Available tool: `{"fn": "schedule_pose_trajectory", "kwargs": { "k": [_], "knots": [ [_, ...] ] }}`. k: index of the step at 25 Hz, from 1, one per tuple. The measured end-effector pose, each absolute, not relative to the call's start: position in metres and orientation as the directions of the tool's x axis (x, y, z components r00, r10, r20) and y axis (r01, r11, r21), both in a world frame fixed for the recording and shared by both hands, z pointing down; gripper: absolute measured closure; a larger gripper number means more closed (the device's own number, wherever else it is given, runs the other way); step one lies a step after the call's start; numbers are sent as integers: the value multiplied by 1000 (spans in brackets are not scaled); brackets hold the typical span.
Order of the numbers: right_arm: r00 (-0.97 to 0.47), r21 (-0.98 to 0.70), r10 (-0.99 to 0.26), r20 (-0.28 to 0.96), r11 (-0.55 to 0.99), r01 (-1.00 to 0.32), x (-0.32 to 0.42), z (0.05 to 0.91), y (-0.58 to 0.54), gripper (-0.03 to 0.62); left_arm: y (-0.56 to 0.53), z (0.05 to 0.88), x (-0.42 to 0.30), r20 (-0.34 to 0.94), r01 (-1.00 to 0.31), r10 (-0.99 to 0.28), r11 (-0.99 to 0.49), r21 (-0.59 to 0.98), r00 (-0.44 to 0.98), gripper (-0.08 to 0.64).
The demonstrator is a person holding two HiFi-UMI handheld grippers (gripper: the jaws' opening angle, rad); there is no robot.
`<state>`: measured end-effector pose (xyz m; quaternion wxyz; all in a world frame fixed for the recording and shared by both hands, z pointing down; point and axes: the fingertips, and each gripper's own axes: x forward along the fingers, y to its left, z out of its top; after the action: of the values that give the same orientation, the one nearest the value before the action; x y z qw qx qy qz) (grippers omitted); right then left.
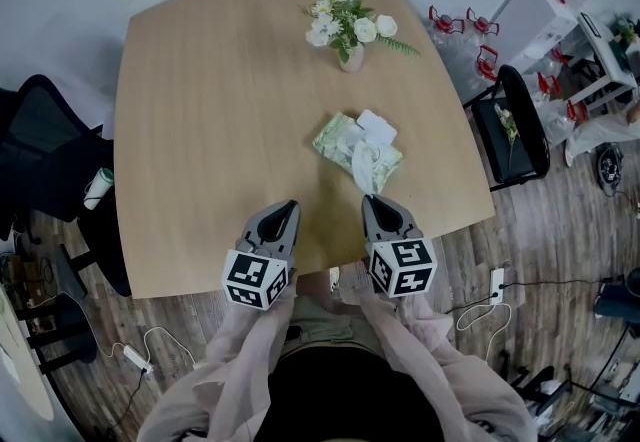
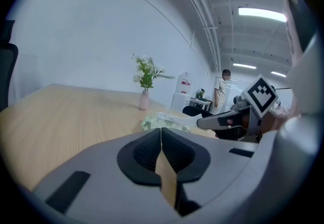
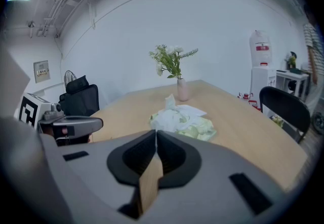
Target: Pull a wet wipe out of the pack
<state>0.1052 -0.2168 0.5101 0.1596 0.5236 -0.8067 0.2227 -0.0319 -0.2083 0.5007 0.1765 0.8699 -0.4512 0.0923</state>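
The wooden counter [image 1: 200, 130] carries a vase of flowers [image 1: 351, 58] at its far side. Near its front edge the left tool [image 1: 289, 204] and right tool [image 1: 369, 200] hover, both clenched on nothing. The pack [image 1: 340, 138] lies mid-counter just beyond the right tool, lid open, a wipe [image 1: 362, 170] poking out. Tugging that wipe with the light pack unpinned would likely lift the whole pack or drag out several sheets.
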Motion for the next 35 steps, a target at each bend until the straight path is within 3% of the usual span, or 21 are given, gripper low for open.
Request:
{"fn": "schedule_pose_trajectory", "kwargs": {
  "k": [35],
  "knots": [
    [-394, -193, -797, 458, 344, -919, 115, 494, -190, 574, -190, 487, -26, 303, -816, -758, -544, 194, 578, 545]
  ]
}}
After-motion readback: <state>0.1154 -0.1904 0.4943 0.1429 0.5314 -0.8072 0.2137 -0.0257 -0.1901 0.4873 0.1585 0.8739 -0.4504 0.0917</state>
